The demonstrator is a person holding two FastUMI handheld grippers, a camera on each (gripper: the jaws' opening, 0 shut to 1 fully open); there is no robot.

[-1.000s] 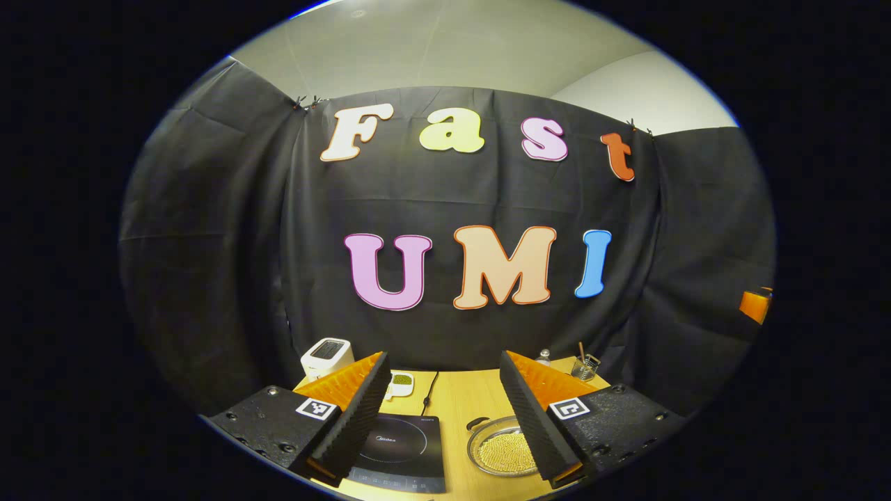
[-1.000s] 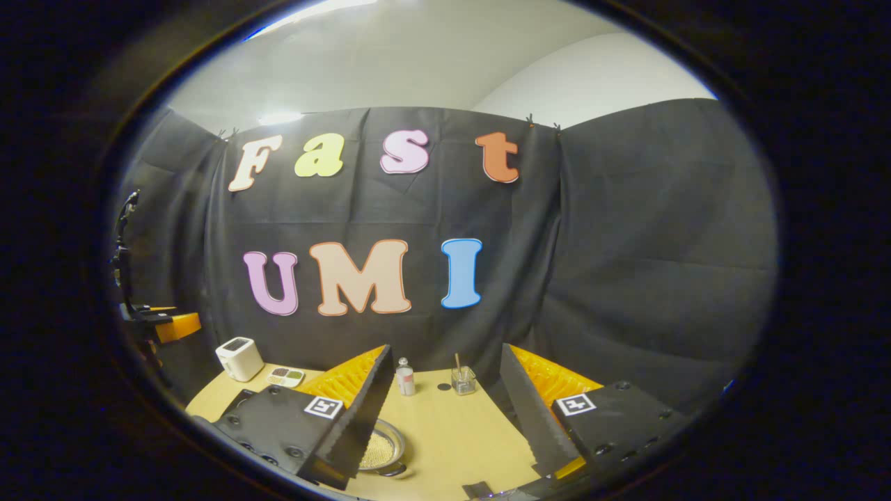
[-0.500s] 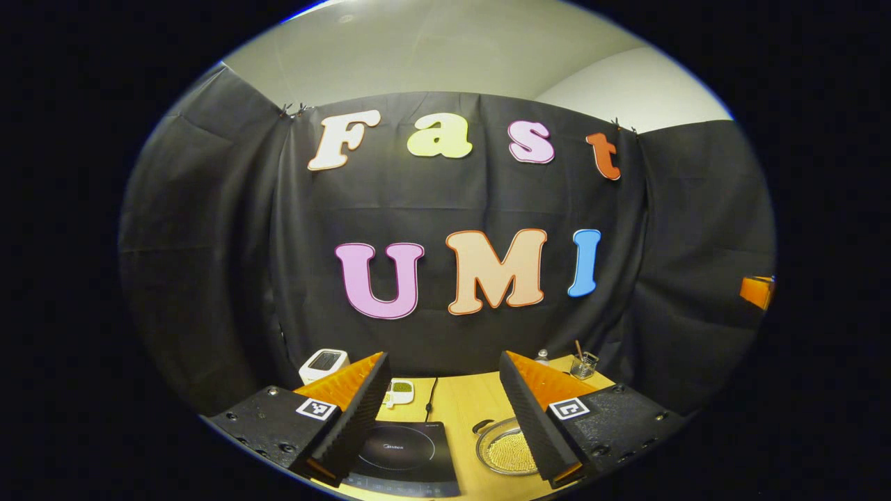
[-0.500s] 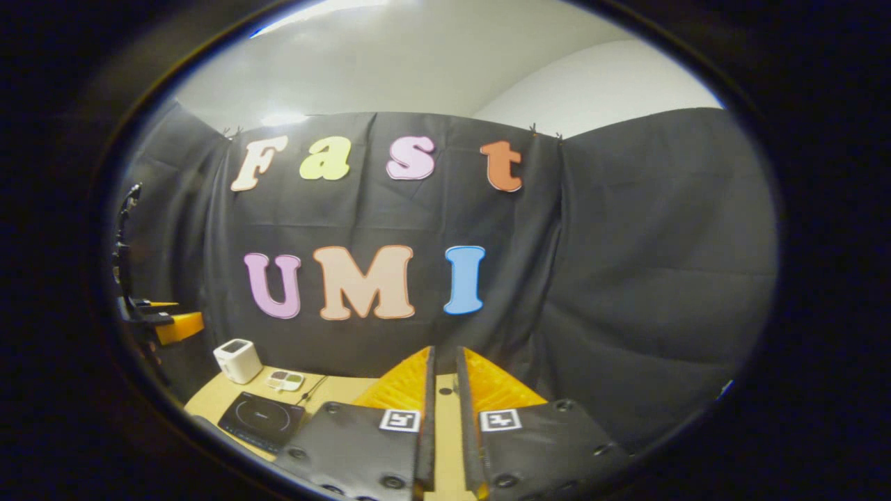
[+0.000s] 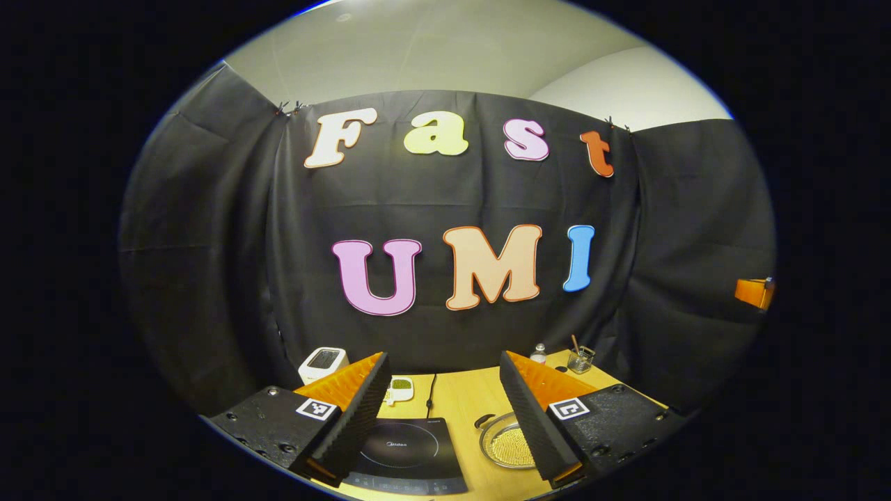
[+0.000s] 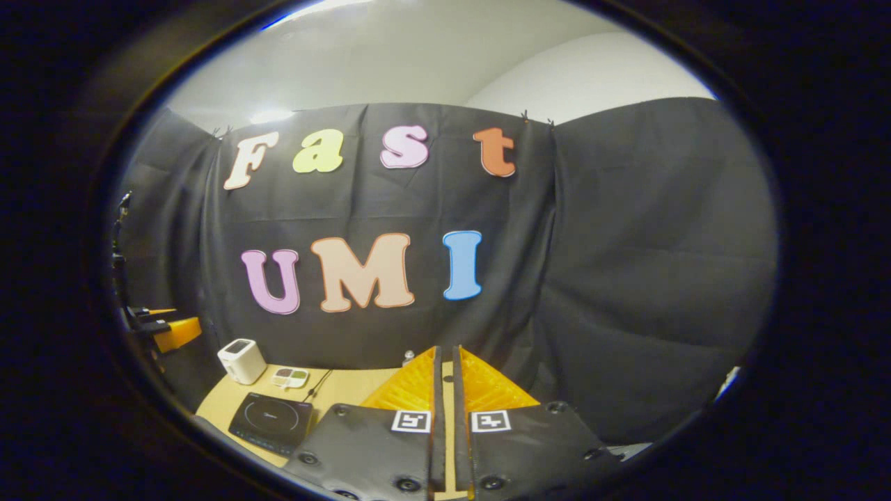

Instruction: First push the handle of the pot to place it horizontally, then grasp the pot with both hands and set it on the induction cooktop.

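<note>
Pot (image 5: 510,443) sits on the table (image 5: 463,403) right of the cooktop (image 5: 407,452), under the left gripper (image 5: 442,417) with wide-open jaws, while the right gripper (image 6: 445,417), jaws closed on nothing, must next push its handle (image 5: 482,422).

My right finger (image 5: 536,431) hides the pot's (image 5: 505,445) right side. My left finger (image 5: 351,424) covers the induction cooktop's (image 5: 411,452) left edge; its front is cut off. The small dish's (image 5: 400,386) contents are too small to tell.

Brand word on induction cooktop (image 5: 407,456), too small.
</note>
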